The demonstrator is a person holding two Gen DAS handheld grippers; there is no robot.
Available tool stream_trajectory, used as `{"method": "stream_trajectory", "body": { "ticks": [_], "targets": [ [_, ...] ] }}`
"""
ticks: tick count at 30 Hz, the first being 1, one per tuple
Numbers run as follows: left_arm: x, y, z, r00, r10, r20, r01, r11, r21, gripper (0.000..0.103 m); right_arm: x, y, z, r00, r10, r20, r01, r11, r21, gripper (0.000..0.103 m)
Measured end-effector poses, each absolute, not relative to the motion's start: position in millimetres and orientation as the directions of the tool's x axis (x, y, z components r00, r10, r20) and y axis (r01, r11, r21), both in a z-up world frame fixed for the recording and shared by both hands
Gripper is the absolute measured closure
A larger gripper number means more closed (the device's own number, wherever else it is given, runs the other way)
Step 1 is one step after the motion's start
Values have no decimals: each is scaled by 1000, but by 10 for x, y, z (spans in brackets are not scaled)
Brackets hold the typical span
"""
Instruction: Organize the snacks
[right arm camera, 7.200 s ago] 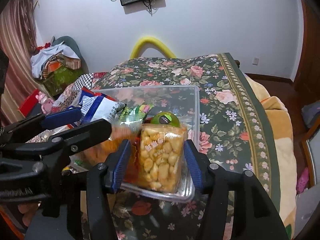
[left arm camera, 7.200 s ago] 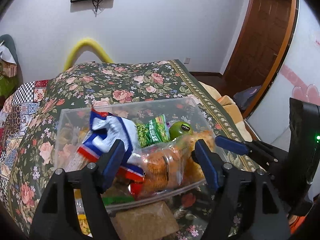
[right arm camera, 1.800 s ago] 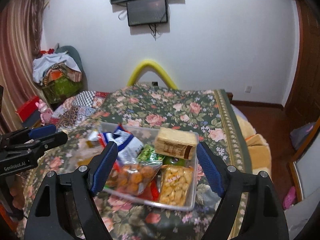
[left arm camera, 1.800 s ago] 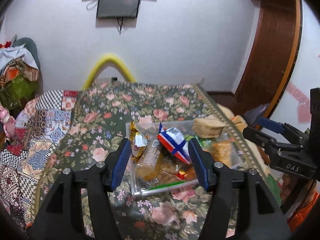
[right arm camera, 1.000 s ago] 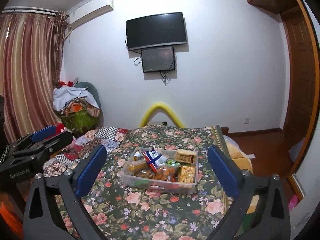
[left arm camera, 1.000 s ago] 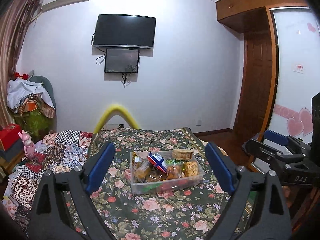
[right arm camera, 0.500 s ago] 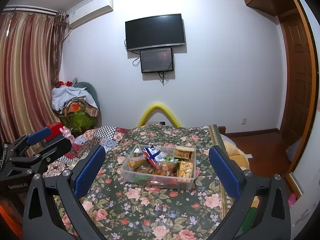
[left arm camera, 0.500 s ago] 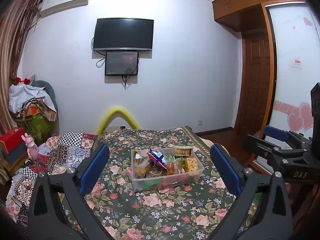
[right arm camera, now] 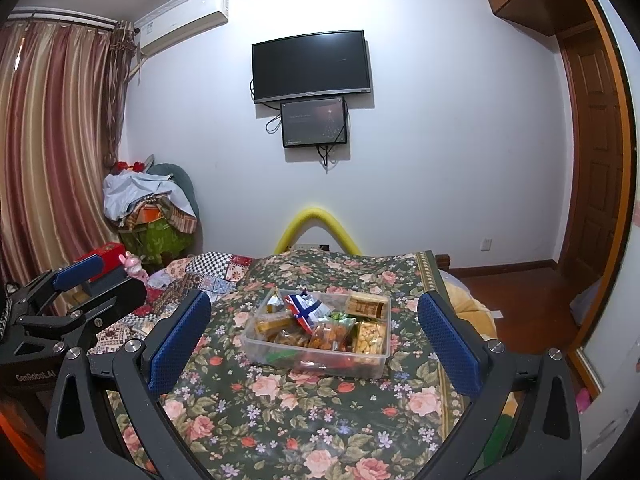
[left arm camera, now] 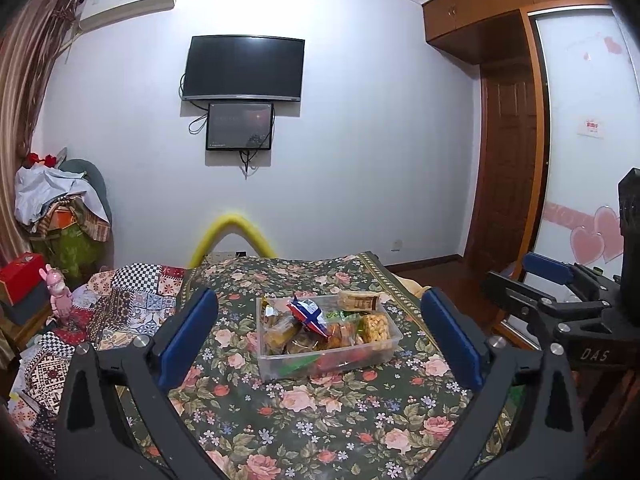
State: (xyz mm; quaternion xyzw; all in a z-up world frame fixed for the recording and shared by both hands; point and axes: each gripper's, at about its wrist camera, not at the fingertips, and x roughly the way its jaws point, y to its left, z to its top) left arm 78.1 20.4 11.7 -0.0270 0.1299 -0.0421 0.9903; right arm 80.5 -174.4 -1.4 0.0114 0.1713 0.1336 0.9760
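A clear plastic bin (left arm camera: 384, 346) (right arm camera: 316, 356) full of snack packets sits on the floral bedspread (left arm camera: 312, 408) (right arm camera: 304, 408). A red, white and blue packet (left arm camera: 310, 314) (right arm camera: 306, 306) stands up in its middle, and a brown wrapped block (left arm camera: 357, 301) (right arm camera: 366, 306) lies across its far right corner. My left gripper (left arm camera: 320, 332) is wide open and empty, well back from the bin. My right gripper (right arm camera: 314, 330) is also wide open and empty, equally far back. Each gripper shows at the edge of the other's view.
A patchwork quilt (left arm camera: 124, 300) covers the bed's left side. A yellow foam arch (right arm camera: 318, 226) stands at the bed's far end under a wall television (right arm camera: 312, 66). Piled clothes (right arm camera: 148, 204) sit left, a wooden door (left arm camera: 508, 176) right.
Both grippers have pulled far back from the bin and opened wide. The bin, earlier close between the fingers, now sits small in the middle of the bed.
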Motion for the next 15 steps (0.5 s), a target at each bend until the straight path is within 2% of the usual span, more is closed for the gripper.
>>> {"method": "stream_trajectory", "body": {
  "ticks": [15],
  "targets": [
    [783, 167, 143, 962, -93, -257, 81, 995, -59, 0, 784, -1779, 31, 909, 254, -331, -249, 967, 60, 0]
  ]
}}
